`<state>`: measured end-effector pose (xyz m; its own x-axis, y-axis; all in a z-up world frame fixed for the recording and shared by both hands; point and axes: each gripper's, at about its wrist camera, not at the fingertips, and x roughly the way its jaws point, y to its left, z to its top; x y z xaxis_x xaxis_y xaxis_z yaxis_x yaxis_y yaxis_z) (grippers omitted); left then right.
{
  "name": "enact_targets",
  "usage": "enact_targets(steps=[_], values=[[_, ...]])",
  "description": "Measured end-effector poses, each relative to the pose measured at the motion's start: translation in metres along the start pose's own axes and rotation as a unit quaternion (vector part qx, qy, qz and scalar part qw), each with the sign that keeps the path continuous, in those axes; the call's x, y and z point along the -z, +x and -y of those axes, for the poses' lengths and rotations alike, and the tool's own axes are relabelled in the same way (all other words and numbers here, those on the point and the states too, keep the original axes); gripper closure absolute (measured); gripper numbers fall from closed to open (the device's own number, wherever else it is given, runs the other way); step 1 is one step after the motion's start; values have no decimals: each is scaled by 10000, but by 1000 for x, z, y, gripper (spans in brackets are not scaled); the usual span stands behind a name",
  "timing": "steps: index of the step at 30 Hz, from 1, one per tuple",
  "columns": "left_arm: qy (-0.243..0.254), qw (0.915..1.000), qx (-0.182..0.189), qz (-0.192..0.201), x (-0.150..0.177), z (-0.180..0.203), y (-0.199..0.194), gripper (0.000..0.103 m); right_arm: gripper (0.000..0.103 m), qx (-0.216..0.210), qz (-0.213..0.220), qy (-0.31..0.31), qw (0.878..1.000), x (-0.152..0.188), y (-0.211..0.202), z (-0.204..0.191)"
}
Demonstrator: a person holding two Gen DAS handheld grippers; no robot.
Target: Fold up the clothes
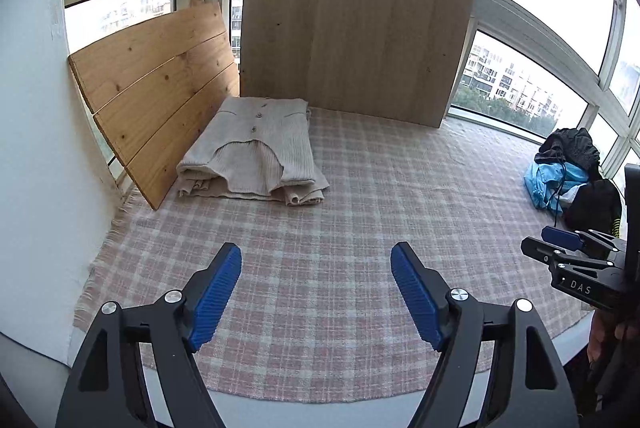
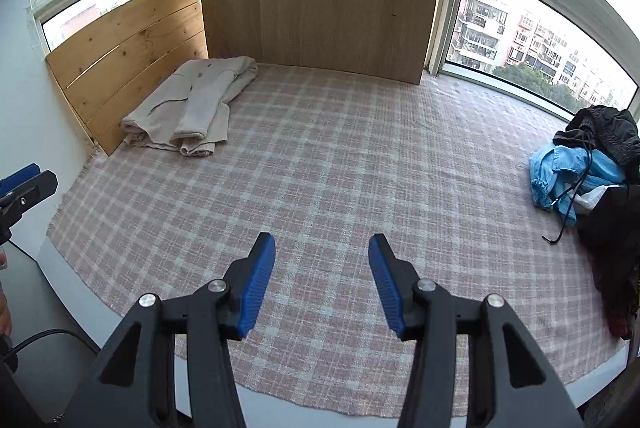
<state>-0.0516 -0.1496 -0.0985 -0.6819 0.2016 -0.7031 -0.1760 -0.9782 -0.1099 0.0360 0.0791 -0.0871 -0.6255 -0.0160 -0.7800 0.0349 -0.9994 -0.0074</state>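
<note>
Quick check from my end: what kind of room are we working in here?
Probably a glazed high-rise apartment balcony: wraparound windows overlooking apartment blocks, a pink plaid cloth as worktop, a folded beige knit cardigan and unfolded clothes pile.

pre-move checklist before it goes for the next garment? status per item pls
1. Left gripper free: ok, jaws open, nothing between them, only the pink plaid cloth below.
2. Right gripper free: ok, jaws open and empty.
3. Last garment done: ok, the folded beige knit cardigan lies in the far left corner by the slatted pine board.
4. Next garment available: ok, a loose pile of black and light blue clothes sits at the right edge of the cloth.
5. Folding area between cardigan and pile: ok, bare cloth.
6. Black drawstring trailing from the pile, snag risk: cannot tell which garment it belongs to.
</note>
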Motion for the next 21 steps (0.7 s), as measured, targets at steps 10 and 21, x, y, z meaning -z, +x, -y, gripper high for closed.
enact_targets(steps=[10, 21], values=[[-263, 9994, -230, -24, -4, -8, -9, 27, 55, -29, 299, -104, 9995, -20, -13, -1], [-453, 9969, -486, 417, -23, -23, -37, 25, 54, 30, 662, -197, 9976, -40, -32, -3]])
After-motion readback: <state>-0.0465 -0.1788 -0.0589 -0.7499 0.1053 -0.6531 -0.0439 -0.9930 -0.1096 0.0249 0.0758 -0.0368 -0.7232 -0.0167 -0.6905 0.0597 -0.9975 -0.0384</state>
